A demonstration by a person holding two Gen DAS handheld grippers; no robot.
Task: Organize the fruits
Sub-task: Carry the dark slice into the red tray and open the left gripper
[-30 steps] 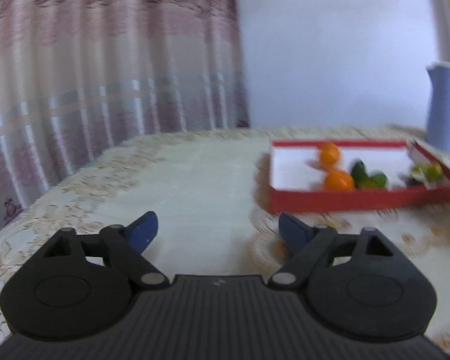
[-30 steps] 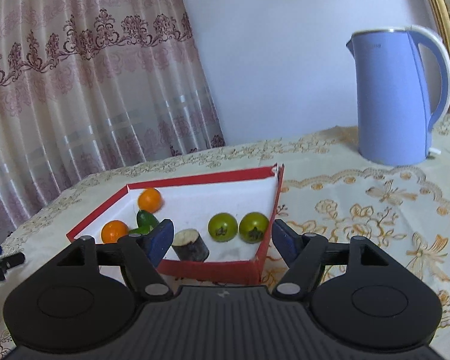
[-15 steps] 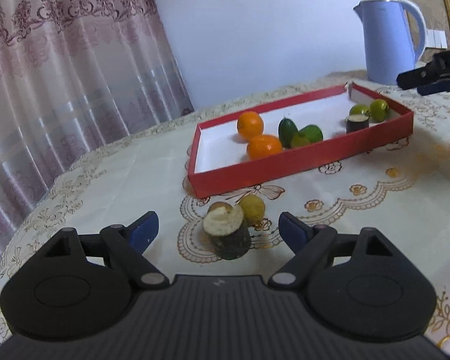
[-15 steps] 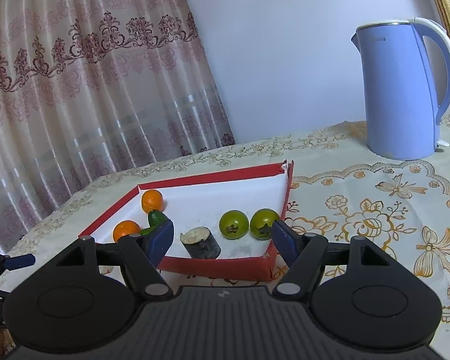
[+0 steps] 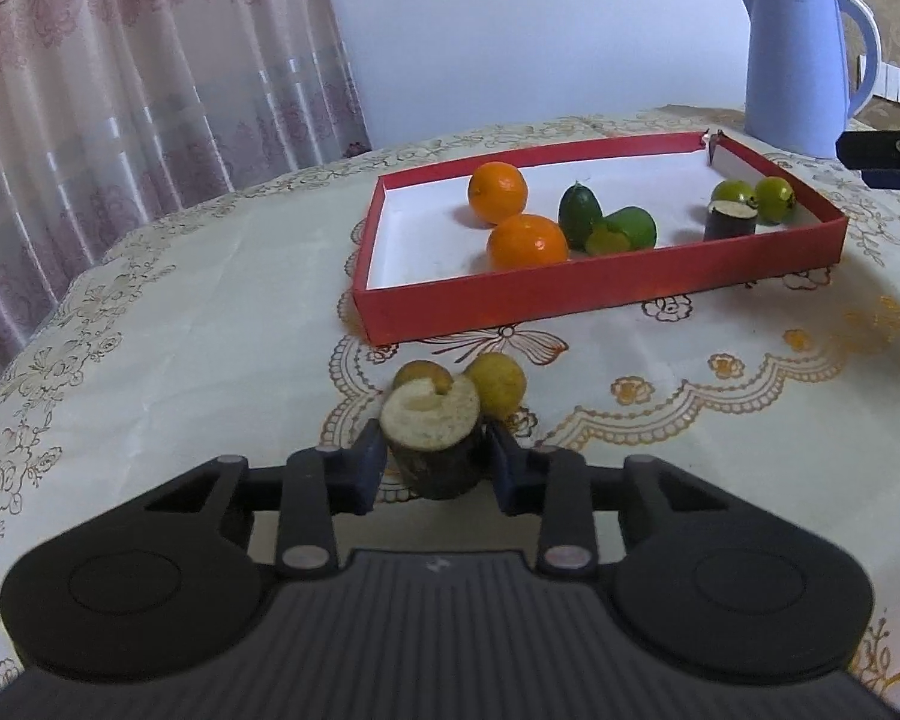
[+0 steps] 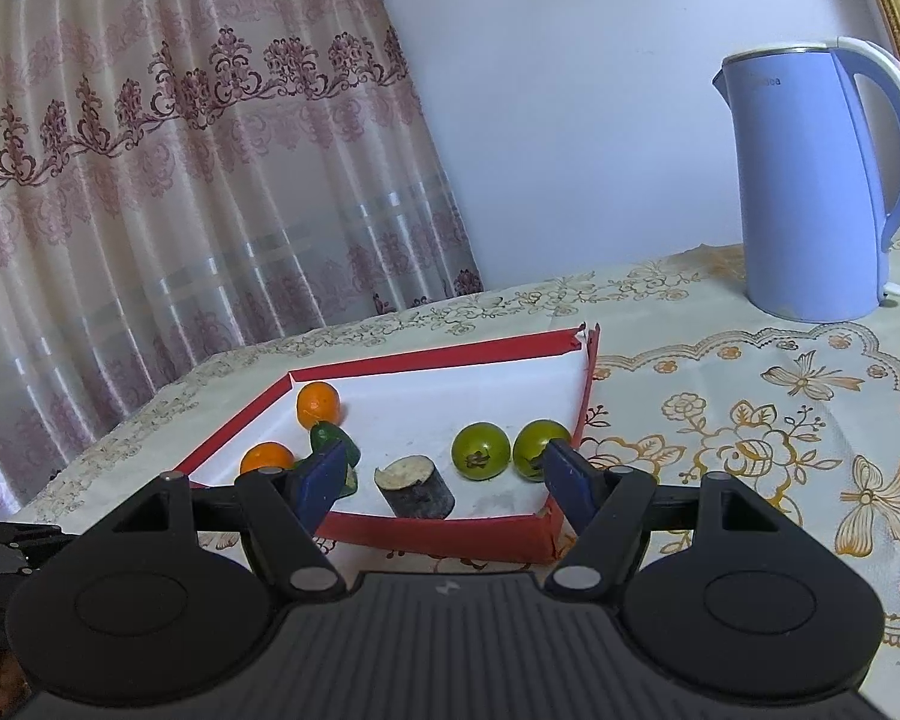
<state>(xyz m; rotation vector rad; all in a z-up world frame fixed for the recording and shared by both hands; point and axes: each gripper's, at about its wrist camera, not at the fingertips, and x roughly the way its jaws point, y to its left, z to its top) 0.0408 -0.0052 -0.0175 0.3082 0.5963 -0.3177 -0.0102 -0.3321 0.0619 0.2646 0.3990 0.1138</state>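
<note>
The short dark stump with a pale cut top (image 5: 435, 447) is being pinched on the flowery tablecloth (image 5: 210, 324) by the left gripper (image 5: 435, 468), a lift into the red cardboard tray (image 5: 600, 294) is likely being readied, while the right gripper (image 6: 444, 480) is being held wide apart.

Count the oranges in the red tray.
2. One orange sits toward the red tray's back left; the other orange lies nearer the front wall, beside the green fruits.
</note>
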